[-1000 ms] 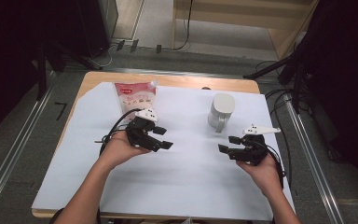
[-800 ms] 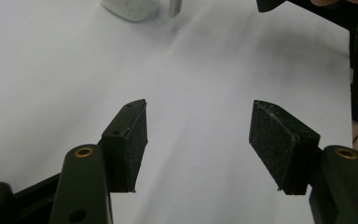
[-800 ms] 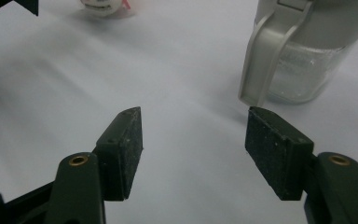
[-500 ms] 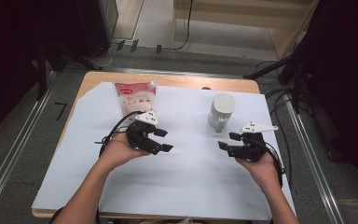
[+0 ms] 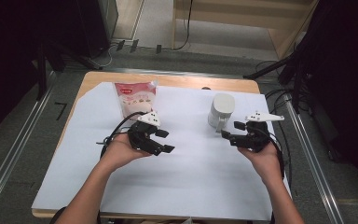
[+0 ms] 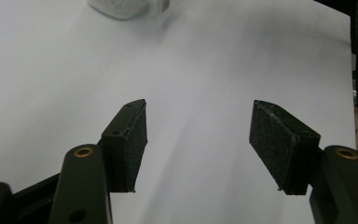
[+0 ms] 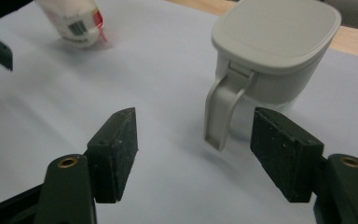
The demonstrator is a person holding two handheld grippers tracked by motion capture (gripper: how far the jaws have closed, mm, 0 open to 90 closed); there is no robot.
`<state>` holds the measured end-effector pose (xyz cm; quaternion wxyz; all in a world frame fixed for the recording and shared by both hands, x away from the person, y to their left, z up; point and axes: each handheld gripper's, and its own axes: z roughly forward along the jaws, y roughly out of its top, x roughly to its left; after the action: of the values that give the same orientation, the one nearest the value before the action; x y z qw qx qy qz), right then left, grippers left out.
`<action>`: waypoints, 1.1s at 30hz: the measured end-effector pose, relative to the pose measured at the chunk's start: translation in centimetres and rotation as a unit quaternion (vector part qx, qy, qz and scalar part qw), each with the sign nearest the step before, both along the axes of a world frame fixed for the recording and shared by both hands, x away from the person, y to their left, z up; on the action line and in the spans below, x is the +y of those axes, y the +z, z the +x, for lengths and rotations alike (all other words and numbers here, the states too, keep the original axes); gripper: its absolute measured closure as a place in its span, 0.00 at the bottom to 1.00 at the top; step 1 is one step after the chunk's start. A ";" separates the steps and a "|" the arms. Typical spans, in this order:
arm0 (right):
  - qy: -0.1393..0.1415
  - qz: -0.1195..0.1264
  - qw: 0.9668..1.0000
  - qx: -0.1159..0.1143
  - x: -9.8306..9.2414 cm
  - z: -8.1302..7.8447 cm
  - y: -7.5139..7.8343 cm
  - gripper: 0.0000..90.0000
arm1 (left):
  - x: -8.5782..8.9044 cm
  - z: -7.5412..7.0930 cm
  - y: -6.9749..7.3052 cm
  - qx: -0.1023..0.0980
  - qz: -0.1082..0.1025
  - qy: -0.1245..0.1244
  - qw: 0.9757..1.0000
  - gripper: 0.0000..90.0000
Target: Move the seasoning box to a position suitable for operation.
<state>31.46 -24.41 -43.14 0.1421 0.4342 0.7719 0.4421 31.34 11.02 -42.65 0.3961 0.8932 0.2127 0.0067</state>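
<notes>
A white lidded jug (image 5: 221, 109) stands upright on the white sheet at the right, its handle (image 7: 221, 112) turned toward my right gripper (image 5: 230, 130). That gripper (image 7: 193, 154) is open; its jaws have just been opening, and the handle stands just ahead of the gap, untouched by the pads. A pink-and-white pouch (image 5: 135, 99) lies at the back left, and its barcode end (image 7: 77, 21) is in the right gripper view. Just in front of it my left gripper (image 5: 165, 141) is held open and empty over bare sheet (image 6: 198, 135).
The white sheet (image 5: 191, 177) covers most of the wooden table (image 5: 186, 80), which has bare wood along its far edge. Metal rails run along the floor on both sides. Cables (image 5: 279, 100) lie past the table's right edge. The jug's base (image 6: 121, 5) is at the top of the left gripper view.
My right gripper has risen a little and moved toward the jug, and its jaws stand wider. The left hand, the jug and the pouch have stayed where they were.
</notes>
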 end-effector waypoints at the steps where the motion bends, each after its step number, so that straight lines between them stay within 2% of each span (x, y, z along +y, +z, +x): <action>1: 0.000 0.000 1.000 0.000 0.0 0.0 0.0 0.35 | 0.0 0.0 0.0 0.000 0.000 0.000 1.000 0.42; 4: -0.011 0.001 1.000 0.008 0.4 0.8 0.3 0.34 | 0.0 0.0 0.1 -0.001 0.001 -0.001 1.000 0.42; 6: -0.021 -0.008 1.000 0.012 0.8 1.4 0.3 0.34 | 0.1 0.0 0.1 0.000 -0.001 0.001 1.000 0.42; 10: -0.043 -0.008 0.999 0.010 1.0 2.3 0.3 0.28 | 0.2 0.0 0.2 -0.002 0.000 0.005 1.000 0.42; 11: -0.059 -0.003 0.998 0.011 1.1 2.8 0.3 0.23 | 0.3 0.1 0.1 -0.001 0.005 0.003 1.000 0.42; 12: -0.059 -0.003 0.998 0.011 1.1 2.8 0.3 0.23 | 0.3 0.1 0.1 -0.001 0.005 0.003 1.000 0.43; 13: -0.078 -0.001 0.997 0.016 1.2 3.3 0.2 0.18 | 0.3 0.1 0.1 0.001 0.009 0.003 1.000 0.43; 14: -0.078 -0.001 0.997 0.016 1.2 3.3 0.2 0.18 | 0.3 0.1 0.0 0.004 0.006 0.006 1.000 0.43; 15: -0.091 -0.002 0.996 0.014 1.3 3.7 -0.1 0.15 | 0.3 0.2 0.0 0.005 0.007 0.007 1.000 0.43; 19: -0.107 0.005 0.994 0.018 1.7 4.4 -0.7 0.15 | 0.4 0.2 0.1 0.002 0.005 0.007 1.000 0.43; 22: -0.119 -0.005 0.993 0.012 2.0 4.6 -0.8 0.15 | 0.4 0.2 0.1 0.002 0.003 0.008 1.000 0.43; 23: -0.133 -0.009 0.991 0.011 2.3 4.9 -0.9 0.15 | 0.4 0.2 0.1 0.003 0.004 0.009 1.000 0.43; 24: -0.133 -0.009 0.991 0.011 2.3 4.9 -0.9 0.15 | 0.4 0.2 0.1 0.003 0.003 0.008 1.000 0.43; 25: -0.147 -0.003 0.989 0.010 2.6 5.3 -1.0 0.15 | 0.4 0.2 0.1 0.004 0.004 0.008 1.000 0.43; 26: -0.147 -0.003 0.989 0.010 2.6 5.3 -1.0 0.15 | 0.4 0.2 0.1 0.004 0.004 0.008 1.000 0.43; 30: -0.171 -0.018 0.985 0.009 3.7 6.2 -1.5 0.15 | 0.4 0.2 0.2 0.003 0.005 0.007 1.000 0.43; 31: -0.171 -0.018 0.985 0.009 3.7 6.2 -1.5 0.15 | 0.4 0.2 0.2 0.003 0.005 0.007 1.000 0.43; 33: -0.186 -0.018 0.982 0.008 4.0 6.6 -1.9 0.13 | 0.5 0.2 0.2 0.004 0.005 0.008 1.000 0.43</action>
<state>38.11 -20.41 -45.08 0.2237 0.5712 0.6865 0.3904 31.57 11.49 -42.44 0.3904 0.8936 0.2215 0.0078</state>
